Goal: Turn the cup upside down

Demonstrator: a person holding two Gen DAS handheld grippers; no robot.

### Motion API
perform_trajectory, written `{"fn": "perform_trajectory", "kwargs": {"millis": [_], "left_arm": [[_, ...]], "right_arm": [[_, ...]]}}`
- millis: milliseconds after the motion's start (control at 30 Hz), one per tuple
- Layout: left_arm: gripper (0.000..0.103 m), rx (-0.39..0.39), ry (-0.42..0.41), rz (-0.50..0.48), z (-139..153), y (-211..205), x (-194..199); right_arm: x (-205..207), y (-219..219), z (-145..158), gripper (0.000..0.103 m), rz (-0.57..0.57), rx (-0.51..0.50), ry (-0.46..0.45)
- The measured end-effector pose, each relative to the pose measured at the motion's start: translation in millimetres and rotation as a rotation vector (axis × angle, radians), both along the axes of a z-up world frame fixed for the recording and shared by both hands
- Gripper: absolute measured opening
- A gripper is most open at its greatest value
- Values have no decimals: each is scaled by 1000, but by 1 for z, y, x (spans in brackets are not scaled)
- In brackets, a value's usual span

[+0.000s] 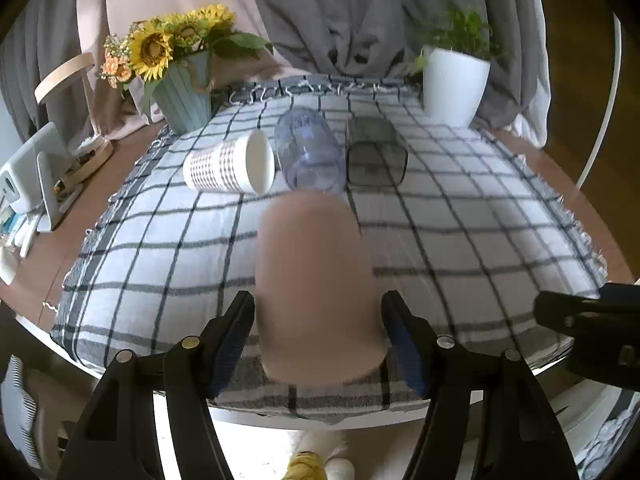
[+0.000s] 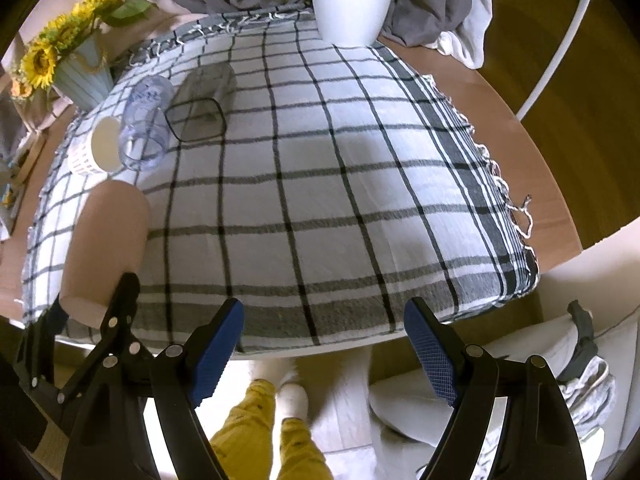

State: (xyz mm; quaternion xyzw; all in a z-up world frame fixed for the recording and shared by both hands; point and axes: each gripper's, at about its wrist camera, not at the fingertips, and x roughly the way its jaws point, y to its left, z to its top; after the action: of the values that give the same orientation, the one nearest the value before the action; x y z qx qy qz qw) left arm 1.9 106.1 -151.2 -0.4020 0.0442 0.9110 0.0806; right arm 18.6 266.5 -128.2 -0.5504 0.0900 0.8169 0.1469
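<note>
Covering the round table (image 2: pixel 552 152), a plaid cloth (image 2: pixel 320 184) (fringed) meets grey curtains (image 1: pixel 340 12).

Pink cup (image 1: pixel 316 288), black-checked white cloth (image 1: pixel 460 240)

Blurred tan-pink cup (image 1: pixel 316 288) hides checked cloth behind; white ribbed plant pot (image 2: pixel 352 4) cut off by top edge.
</note>
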Motion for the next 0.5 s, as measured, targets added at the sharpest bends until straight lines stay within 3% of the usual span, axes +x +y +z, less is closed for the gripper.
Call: {"fn": "perform_trajectory", "kwargs": {"millis": [133,267,400,500], "left_arm": [[65,19,21,-4,13,-4,-6],[62,2,16,-2,6,-3,-21],[60,43,-53,-5,-3,-9,-33],[60,22,-16,-2,0,-10,-29]], "right_arm": [[-7,-3,8,82,6,-11,22],[-17,-6,16,82,11,-9,48],[-25,-7,16,82,5,-15,54],[-29,-8,14,82,4,-18,43]]}}
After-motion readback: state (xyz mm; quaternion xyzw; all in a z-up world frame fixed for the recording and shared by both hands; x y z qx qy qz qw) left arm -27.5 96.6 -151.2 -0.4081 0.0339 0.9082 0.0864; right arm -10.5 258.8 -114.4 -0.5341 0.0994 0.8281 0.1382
